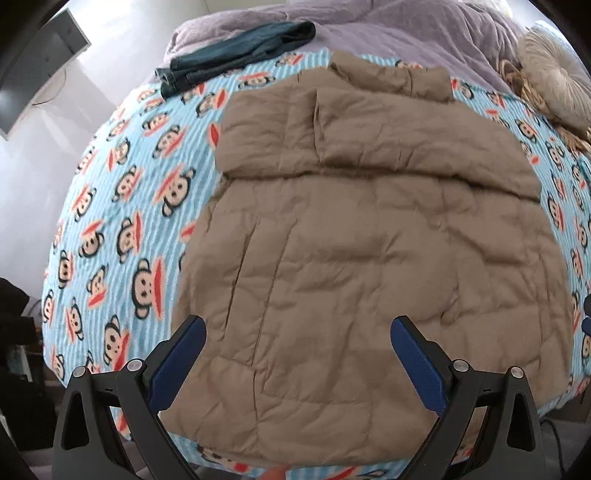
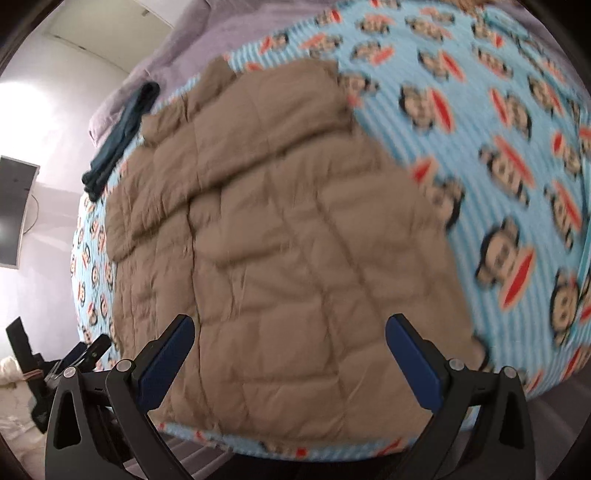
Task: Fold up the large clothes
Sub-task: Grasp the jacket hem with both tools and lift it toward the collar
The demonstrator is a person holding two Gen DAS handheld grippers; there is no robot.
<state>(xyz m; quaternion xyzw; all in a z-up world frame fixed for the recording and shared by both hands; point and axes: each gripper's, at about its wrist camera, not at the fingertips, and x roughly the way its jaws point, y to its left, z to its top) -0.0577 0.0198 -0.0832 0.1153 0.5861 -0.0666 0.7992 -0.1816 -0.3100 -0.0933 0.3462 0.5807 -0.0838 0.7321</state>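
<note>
A tan quilted puffer jacket (image 1: 362, 236) lies flat on a bed covered by a light blue monkey-print blanket (image 1: 122, 206). Its sleeves are folded across the upper chest and its collar points to the far side. My left gripper (image 1: 297, 328) is open and empty, hovering above the jacket's near hem. My right gripper (image 2: 290, 326) is open and empty too, above the near hem of the jacket (image 2: 280, 229) toward its right side. The blanket (image 2: 498, 166) spreads to the right in the right wrist view. The left gripper (image 2: 88, 354) shows at the lower left there.
Folded dark teal trousers (image 1: 236, 51) lie at the bed's far left, also in the right wrist view (image 2: 122, 136). A lilac duvet (image 1: 406, 26) is bunched at the head. A beige knitted item (image 1: 554, 81) lies far right. A wall screen (image 1: 33, 70) hangs left.
</note>
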